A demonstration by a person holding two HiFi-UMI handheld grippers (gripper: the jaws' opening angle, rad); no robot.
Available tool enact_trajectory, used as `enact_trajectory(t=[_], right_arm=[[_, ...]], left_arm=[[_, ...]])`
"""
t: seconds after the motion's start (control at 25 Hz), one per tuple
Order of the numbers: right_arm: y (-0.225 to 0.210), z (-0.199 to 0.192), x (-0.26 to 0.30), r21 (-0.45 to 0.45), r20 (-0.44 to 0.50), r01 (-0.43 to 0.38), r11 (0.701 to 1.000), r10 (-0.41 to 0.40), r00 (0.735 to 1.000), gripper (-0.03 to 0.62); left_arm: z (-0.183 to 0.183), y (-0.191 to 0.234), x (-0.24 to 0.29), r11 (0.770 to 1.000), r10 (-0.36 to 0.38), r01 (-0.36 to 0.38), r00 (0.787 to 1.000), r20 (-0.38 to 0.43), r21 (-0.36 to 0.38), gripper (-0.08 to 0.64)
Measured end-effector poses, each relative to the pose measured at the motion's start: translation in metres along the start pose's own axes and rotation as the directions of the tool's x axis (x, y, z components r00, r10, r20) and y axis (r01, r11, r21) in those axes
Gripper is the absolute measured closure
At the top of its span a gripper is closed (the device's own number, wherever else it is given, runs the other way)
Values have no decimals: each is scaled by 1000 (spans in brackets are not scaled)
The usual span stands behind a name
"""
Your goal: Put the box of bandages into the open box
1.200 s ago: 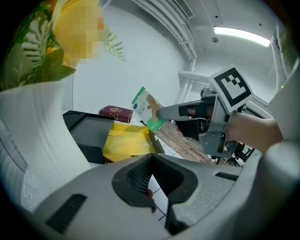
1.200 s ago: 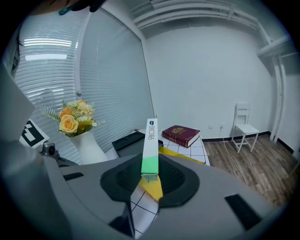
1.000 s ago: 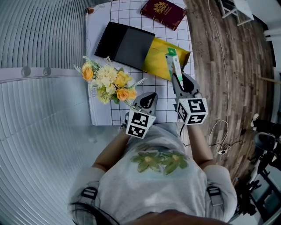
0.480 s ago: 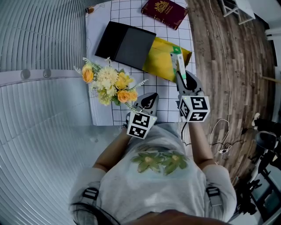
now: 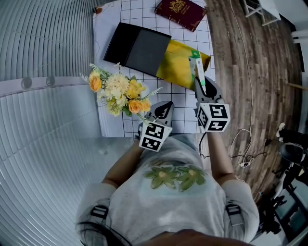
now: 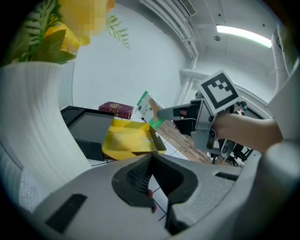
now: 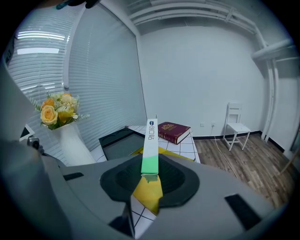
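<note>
My right gripper (image 5: 201, 85) is shut on the bandage box (image 5: 196, 68), a slim white box with a green end. It holds the box upright over the near right corner of the open yellow box (image 5: 179, 61). In the right gripper view the bandage box (image 7: 151, 143) sticks up from between the jaws, with the yellow box (image 7: 148, 193) showing below it. My left gripper (image 5: 165, 106) hovers shut and empty over the checked cloth, left of the right one. The left gripper view shows the yellow box (image 6: 129, 139) and the held bandage box (image 6: 149, 108).
A black lid (image 5: 137, 47) lies against the yellow box's left side. A red book (image 5: 180, 12) sits at the far end of the checked cloth (image 5: 183, 103). A white vase of flowers (image 5: 118, 92) stands just left of my left gripper. Wooden floor (image 5: 250, 72) runs along the right.
My right gripper has carried the bandage box slightly to the right, towards the yellow box's right edge. The left gripper has stayed where it was.
</note>
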State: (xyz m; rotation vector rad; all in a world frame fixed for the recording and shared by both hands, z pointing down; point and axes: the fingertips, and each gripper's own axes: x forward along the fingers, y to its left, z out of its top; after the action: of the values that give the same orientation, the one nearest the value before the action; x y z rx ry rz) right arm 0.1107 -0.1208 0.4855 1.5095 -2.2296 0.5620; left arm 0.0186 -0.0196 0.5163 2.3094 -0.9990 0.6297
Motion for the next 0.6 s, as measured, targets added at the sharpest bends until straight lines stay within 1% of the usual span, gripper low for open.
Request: enact_trajectory(t=[0.6], right_arm=[[-7,-6,9,-12,-22,10,1000,-10,1000,502]], left_arm=[[-3,3,3,1000,3,-3,1000,-8,-9,554]])
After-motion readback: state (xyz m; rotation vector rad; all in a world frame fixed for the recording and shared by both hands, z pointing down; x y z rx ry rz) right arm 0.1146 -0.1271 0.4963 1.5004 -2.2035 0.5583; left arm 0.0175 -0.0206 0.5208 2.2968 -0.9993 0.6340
